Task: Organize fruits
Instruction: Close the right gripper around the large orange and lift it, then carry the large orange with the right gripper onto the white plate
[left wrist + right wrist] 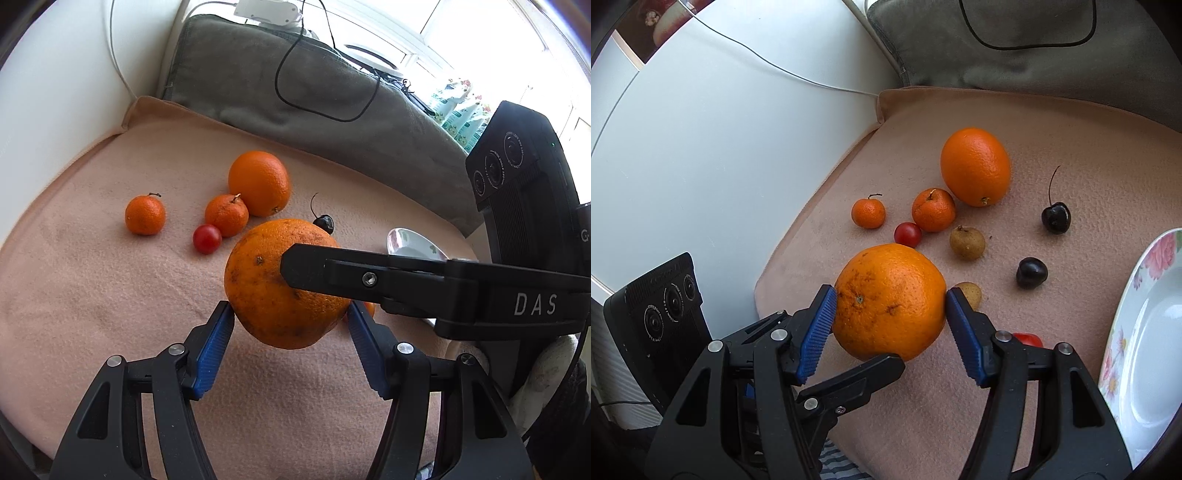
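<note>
A big speckled orange (258,288) hangs above the pink cloth (92,295). My left gripper (290,308) is shut on it, one blue pad on each side. A black finger (332,275) of the right gripper lies across its top right. In the right wrist view the same orange (890,306) sits between the pads of my right gripper (891,293), also shut on it, with a left finger (871,373) beneath. On the cloth lie a smooth orange (975,166), two mandarins (868,212) (933,210), a cherry tomato (908,234) and two dark cherries (1055,218) (1031,272).
A flowered white plate (1126,332) stands at the right edge of the cloth. Two small brown fruits (967,242) (969,293) and a red piece (1028,339) lie near the grippers. A grey cushion (295,92) with a black cable backs the cloth; a white wall (701,147) is on the left.
</note>
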The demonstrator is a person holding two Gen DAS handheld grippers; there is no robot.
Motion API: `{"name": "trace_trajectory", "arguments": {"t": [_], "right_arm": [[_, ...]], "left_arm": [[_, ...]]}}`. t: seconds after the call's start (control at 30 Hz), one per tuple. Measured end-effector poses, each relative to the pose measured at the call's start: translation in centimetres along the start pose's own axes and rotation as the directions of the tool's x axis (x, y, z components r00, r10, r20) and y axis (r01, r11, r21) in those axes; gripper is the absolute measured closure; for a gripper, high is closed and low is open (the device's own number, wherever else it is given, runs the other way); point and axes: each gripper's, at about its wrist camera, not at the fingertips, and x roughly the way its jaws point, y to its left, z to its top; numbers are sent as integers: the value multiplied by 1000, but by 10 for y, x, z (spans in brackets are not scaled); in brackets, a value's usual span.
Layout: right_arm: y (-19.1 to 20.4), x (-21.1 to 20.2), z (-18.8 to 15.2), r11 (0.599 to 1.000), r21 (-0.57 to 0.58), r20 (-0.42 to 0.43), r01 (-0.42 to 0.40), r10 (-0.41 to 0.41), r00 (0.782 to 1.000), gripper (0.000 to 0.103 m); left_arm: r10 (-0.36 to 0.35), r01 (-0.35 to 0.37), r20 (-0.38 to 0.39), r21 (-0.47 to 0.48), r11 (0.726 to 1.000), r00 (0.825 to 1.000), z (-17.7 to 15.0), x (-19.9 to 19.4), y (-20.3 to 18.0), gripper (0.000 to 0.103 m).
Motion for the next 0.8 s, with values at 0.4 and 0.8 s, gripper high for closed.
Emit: {"name": "trace_trajectory", "arguments": {"t": [0.4,0.8], "right_arm": [[-31,-55,-15,997,47,67,57,-60,996,39],[-73,-105,-39,985,141,117,101,-118,986,39]], "left_arm": [[-67,69,-26,78,995,997,3,16,-48,40],[-125,136,-81,159,978,989,2,38,-100,40]]}}
